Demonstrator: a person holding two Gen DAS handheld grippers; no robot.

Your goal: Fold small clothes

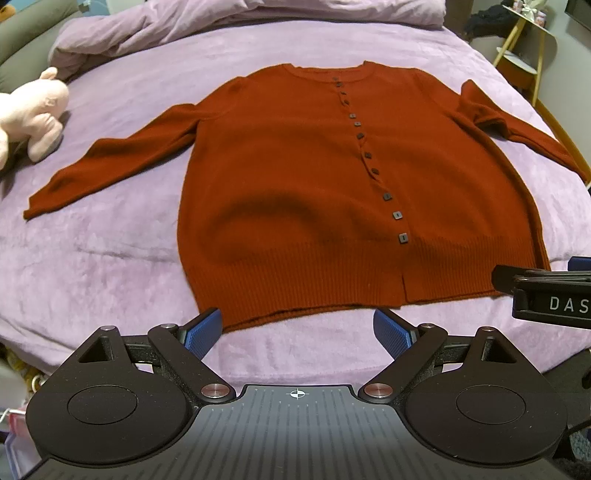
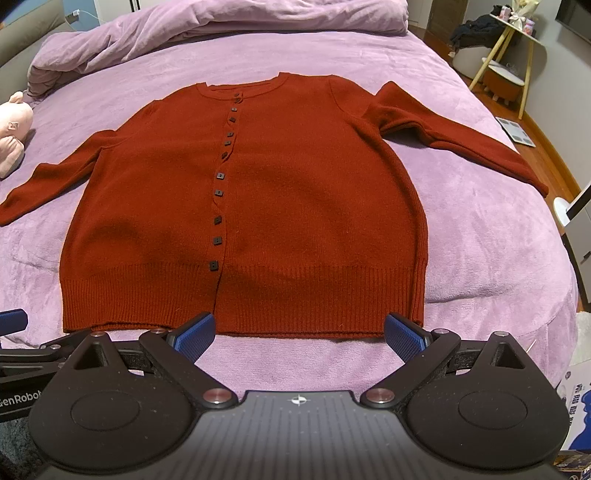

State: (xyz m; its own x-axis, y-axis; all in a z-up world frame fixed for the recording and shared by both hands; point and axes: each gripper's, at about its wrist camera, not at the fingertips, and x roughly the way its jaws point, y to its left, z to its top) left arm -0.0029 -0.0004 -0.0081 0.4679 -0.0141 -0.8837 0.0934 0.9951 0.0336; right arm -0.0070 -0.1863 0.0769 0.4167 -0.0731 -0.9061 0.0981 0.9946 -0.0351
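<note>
A rust-red buttoned cardigan lies flat and face up on the purple bed, both sleeves spread out to the sides, dark square buttons down the front. My left gripper hovers open just short of the ribbed hem, left of the button line, nothing between its blue pads. My right gripper is open too, just before the hem's right half, and holds nothing. In the left wrist view the right gripper's side shows at the right edge; the left gripper's side shows in the right wrist view.
A pink plush toy lies left of the left sleeve. A bunched purple duvet runs along the bed's far end. Off the bed's right side stand a yellow-legged side table and a scale on the wood floor.
</note>
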